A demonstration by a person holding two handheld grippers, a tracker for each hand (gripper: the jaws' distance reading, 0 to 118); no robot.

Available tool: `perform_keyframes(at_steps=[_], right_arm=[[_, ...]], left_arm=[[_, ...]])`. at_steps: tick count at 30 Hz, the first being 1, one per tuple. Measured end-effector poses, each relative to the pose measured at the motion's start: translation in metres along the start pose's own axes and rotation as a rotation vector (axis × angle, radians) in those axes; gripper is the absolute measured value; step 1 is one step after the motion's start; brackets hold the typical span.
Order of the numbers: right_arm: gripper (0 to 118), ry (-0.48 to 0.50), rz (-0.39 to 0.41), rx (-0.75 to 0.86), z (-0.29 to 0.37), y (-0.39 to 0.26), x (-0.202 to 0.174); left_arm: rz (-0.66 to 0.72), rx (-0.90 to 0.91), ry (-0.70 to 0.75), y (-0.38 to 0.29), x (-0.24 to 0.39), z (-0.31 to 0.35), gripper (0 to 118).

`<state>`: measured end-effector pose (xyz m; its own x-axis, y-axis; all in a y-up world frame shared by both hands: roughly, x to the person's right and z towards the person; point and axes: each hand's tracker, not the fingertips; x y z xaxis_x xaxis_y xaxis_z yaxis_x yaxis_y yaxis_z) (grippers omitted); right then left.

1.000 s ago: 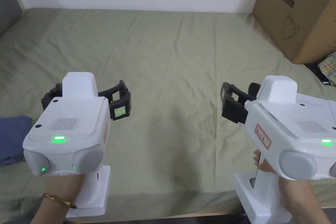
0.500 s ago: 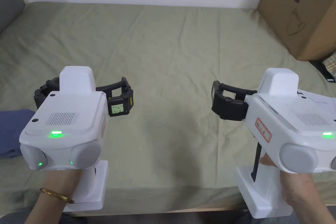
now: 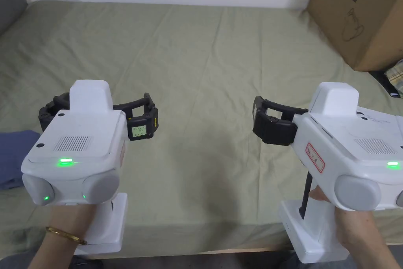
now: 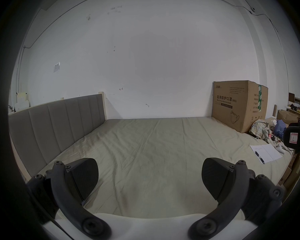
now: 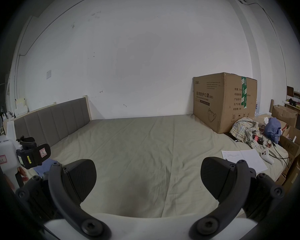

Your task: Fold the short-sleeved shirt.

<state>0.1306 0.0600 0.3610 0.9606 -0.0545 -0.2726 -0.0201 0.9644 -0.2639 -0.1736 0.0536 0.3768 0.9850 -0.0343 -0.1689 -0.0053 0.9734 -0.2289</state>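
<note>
A dark blue garment [image 3: 13, 159] lies bunched on the olive bed sheet [image 3: 204, 65] at the left edge, just left of my left gripper [image 3: 96, 118]. The same blue garment [image 5: 45, 165] lies under the left gripper [image 5: 33, 154] in the right gripper view. My left gripper [image 4: 150, 178] is open, with nothing between its jaws, hovering over bare sheet. My right gripper [image 3: 307, 118] hovers to the right at about the same height. Its jaws [image 5: 148, 176] stand wide apart, also over bare sheet. One jaw of the right gripper is hidden behind its white housing in the head view.
A large cardboard box [image 3: 362, 13] stands at the bed's far right corner. Beside it lie a plaid cloth pile [image 5: 244, 131], a paper sheet [image 5: 244, 160] and a white controller [image 5: 267, 155]. A grey headboard [image 4: 55, 127] runs along the left side.
The head camera has shifted a little. My right gripper has drifted slightly to the left. Both grippers stay open and hold nothing.
</note>
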Motion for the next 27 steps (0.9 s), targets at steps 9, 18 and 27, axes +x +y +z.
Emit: perform_keyframes(at_steps=[9,18,27], right_arm=[[118,0.018,-0.057,0.003,0.0001,0.0019,-0.0044],[118,0.020,-0.067,0.001,-0.0001,0.0030,-0.0037],[118,0.010,-0.015,0.009,-0.0004,0.0030,-0.0023]], left_arm=[[-0.002,-0.003,-0.006,0.0003,0.0003,-0.0008,118],[-0.004,-0.004,-0.007,0.0005,0.0005,-0.0034,118],[-0.012,-0.005,-0.010,-0.0004,0.0021,-0.0046,118]])
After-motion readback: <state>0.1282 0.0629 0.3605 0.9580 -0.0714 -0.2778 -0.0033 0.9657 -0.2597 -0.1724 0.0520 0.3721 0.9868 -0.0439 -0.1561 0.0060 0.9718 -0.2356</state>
